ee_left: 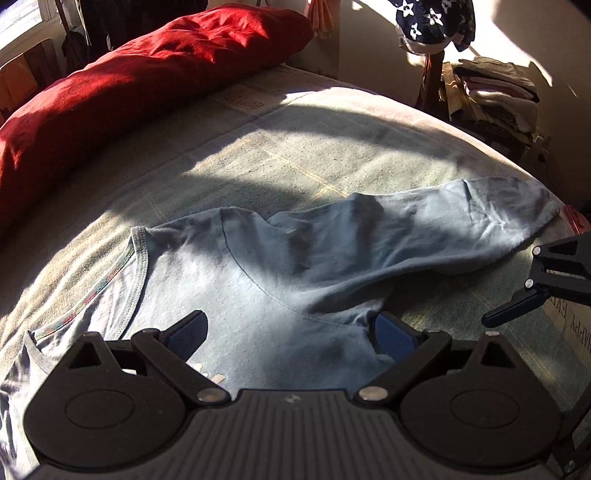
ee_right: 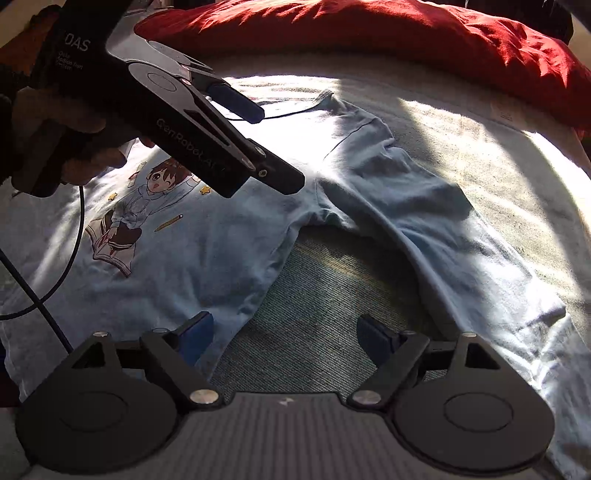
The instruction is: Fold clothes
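Left wrist view looks down on a light blue shirt [ee_left: 258, 280] that lies spread on a bed [ee_left: 295, 147] with a grey-green cover. The left gripper [ee_left: 291, 332] is released: its two blue pads stand wide apart over the chest of the shirt, one close to the neckline and the other at the armpit seam, and no cloth is between them. The collar [ee_left: 138, 258] has a stitched edge with small coloured marks. One long sleeve [ee_left: 461, 221] stretches away toward the edge of the bed, partly in shadow. At the right border of this view one finger of the right gripper [ee_left: 517, 302] comes in, just beside the sleeve.

Right wrist view shows the same shirt from the other side, with a cartoon print [ee_right: 147, 206] of a seated child, a book, a pencil and stars on its front. The right gripper [ee_right: 284, 336] is also released, its pads far apart; between them I see the bare bed cover in the angle between the body of the shirt and the sleeve. A hand [ee_right: 62, 144] holds the left gripper above the print, and a black cable [ee_right: 55, 288] hangs down from it across the cloth.

A long red pillow [ee_left: 147, 85] lies along the far side of the bed. Beyond the bed is a stack of folded clothes [ee_left: 495, 96], and a dark blue cloth with white stars [ee_left: 428, 18] hangs above it.
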`<act>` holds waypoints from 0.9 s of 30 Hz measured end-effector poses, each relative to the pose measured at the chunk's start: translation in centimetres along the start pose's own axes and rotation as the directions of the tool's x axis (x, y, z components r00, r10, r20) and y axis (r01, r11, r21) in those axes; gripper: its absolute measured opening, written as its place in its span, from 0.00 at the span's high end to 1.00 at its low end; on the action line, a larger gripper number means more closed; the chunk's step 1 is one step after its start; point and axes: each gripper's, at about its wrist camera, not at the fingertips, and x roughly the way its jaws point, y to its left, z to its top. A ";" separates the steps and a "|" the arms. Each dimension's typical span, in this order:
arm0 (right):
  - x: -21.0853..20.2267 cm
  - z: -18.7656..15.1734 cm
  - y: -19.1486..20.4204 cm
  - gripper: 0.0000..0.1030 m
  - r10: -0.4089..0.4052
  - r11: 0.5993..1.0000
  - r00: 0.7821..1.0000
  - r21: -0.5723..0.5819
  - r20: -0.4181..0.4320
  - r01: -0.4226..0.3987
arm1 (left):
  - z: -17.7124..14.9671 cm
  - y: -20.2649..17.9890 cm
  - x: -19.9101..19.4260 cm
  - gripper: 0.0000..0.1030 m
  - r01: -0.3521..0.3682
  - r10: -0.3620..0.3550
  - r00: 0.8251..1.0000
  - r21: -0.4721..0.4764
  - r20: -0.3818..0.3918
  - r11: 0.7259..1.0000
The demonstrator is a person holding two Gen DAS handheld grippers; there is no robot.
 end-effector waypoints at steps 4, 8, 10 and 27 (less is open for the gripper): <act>-1.8 -2.3 -0.5 0.13 -0.017 0.996 1.000 0.091 -0.021 0.018 | 1.3 -4.2 2.0 0.06 -0.070 0.062 0.997 0.236 0.040 0.969; -2.5 -3.2 -1.2 0.13 -0.066 0.990 0.998 0.127 -0.019 0.068 | 0.9 -7.1 3.8 0.06 -0.128 0.119 0.992 0.413 0.048 0.902; -2.9 -3.3 -1.9 0.12 -0.086 0.985 0.996 0.147 -0.006 0.086 | 0.6 -7.7 3.8 0.06 -0.152 0.137 0.988 0.455 0.064 0.877; -3.3 -3.0 -3.7 0.12 -0.156 0.975 0.988 0.160 0.017 0.151 | -1.0 -5.9 0.4 0.06 -0.295 0.264 0.954 0.306 0.140 0.905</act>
